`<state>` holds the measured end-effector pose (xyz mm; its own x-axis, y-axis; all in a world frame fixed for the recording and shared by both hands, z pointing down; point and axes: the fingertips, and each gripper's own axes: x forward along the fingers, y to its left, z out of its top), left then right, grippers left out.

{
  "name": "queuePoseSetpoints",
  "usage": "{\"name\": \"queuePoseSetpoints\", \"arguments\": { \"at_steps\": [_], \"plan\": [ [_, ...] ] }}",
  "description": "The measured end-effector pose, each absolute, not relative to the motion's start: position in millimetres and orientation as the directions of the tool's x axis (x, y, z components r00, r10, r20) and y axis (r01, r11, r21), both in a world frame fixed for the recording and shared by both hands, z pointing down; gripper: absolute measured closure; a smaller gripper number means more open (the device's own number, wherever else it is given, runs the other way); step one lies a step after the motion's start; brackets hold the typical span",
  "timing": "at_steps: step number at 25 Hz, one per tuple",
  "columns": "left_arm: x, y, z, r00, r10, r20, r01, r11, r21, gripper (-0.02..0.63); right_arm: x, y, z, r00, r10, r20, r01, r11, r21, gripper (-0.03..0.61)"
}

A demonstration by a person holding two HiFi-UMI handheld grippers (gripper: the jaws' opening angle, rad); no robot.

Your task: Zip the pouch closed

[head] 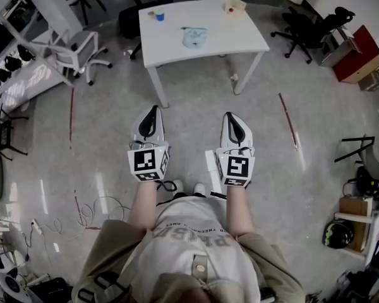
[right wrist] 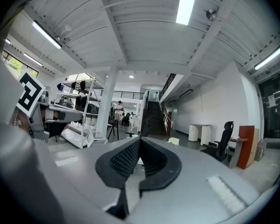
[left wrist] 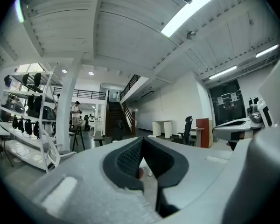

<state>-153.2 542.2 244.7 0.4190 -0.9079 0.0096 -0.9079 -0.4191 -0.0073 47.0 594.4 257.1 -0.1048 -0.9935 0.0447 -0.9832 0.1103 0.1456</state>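
A pale blue pouch [head: 194, 37] lies on the white table [head: 177, 43], far ahead of both grippers in the head view. My left gripper [head: 153, 113] is held level over the floor, well short of the table, jaws shut with nothing between them. My right gripper [head: 234, 119] hangs beside it at the same height, also shut and empty. In the left gripper view the left gripper [left wrist: 141, 146] points out across the room, and the right gripper [right wrist: 139, 146] does the same in its own view. The pouch shows in neither gripper view.
On the table stand a small blue-and-white cup [head: 158, 15] and a little box [head: 234, 6]. Office chairs [head: 312, 30] sit at the right, another chair [head: 76, 52] at the left. Red tape lines [head: 289, 122] mark the floor. Cables [head: 91, 210] lie near my feet.
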Motion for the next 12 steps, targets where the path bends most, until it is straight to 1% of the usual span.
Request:
{"name": "queuePoseSetpoints", "arguments": {
  "at_steps": [6,12],
  "plan": [
    [-136,542,251,0.437,-0.899,0.040,-0.899,-0.437,-0.012,0.604,58,594,269,-0.116,-0.991,0.073,-0.983,0.125,0.136,0.580],
    [-125,540,252,0.418,-0.907,0.047,-0.908,-0.418,0.009,0.604,74,591,266,-0.142,-0.987,0.069,-0.983,0.149,0.105,0.578]
  ]
}}
